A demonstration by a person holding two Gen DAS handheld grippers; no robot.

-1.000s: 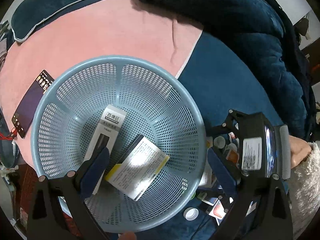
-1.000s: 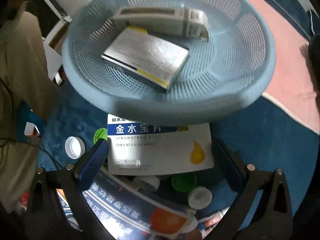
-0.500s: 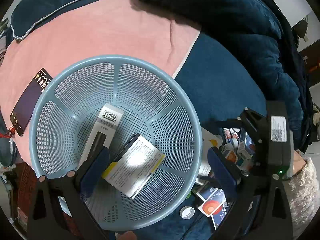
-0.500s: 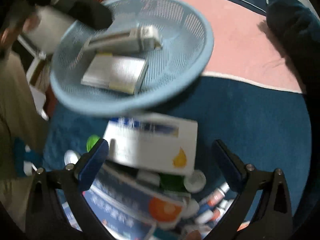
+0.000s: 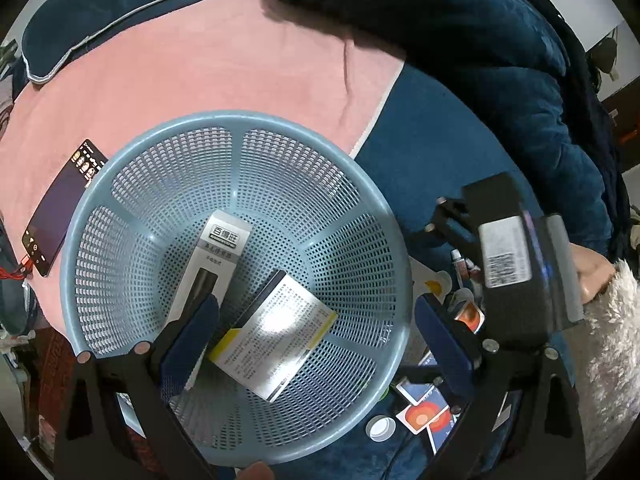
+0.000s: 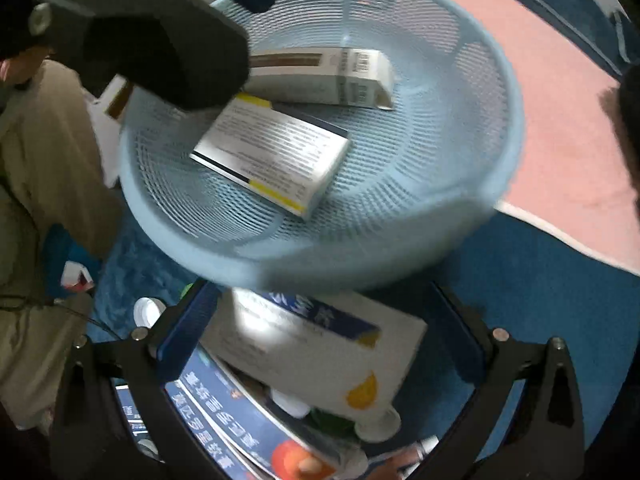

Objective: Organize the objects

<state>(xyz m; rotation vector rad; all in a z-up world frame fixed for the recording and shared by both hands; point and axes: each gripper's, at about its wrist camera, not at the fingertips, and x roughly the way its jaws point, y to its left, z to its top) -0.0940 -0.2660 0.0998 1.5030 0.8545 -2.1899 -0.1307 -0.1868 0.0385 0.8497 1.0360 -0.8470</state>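
Note:
A light blue mesh basket holds a long white and grey box and a silver box with a yellow stripe. My left gripper hangs open and empty over the basket. My right gripper is open, its jaws either side of a white box with blue band and yellow drop beside the basket. That box lies on a pile of small items; whether the pads touch it I cannot tell. The right gripper body shows in the left wrist view.
A phone lies on the pink blanket left of the basket. A dark blue quilt is heaped at the back. Blue and orange packets, bottle caps and small tubes lie on the blue cover by the basket.
My right gripper has swung back toward the basket and closed in on the white box with the blue band. The left gripper has stayed over the basket.

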